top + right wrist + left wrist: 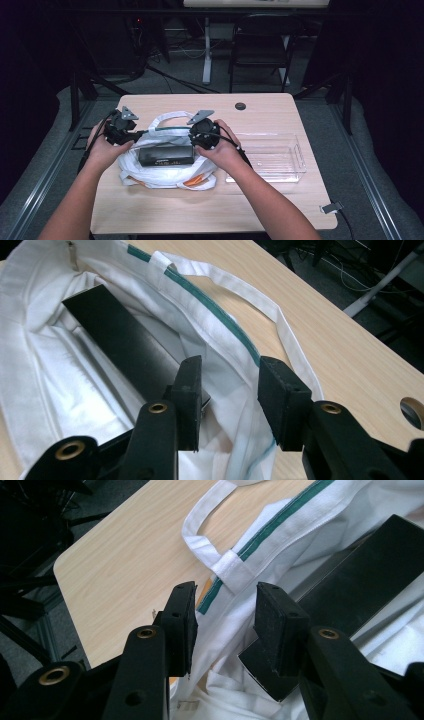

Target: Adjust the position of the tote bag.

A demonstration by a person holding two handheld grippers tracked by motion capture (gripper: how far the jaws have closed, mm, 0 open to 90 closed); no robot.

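Both grippers, left and right, gape over the bag's rim; box lettering unreadable.

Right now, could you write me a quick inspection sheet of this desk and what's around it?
Surface: light wooden table, round hole near the far edge.
Job's things: white cloth bag with green trim lying open; black box inside it.
Clutter: clear plastic bin at the right, looks empty.
Grippers: left gripper and right gripper each straddle the bag's rim, jaws apart, not pressing.
Cables: one trails from each gripper; one cable at the table's near right corner.
Surroundings: dark room, chair behind.
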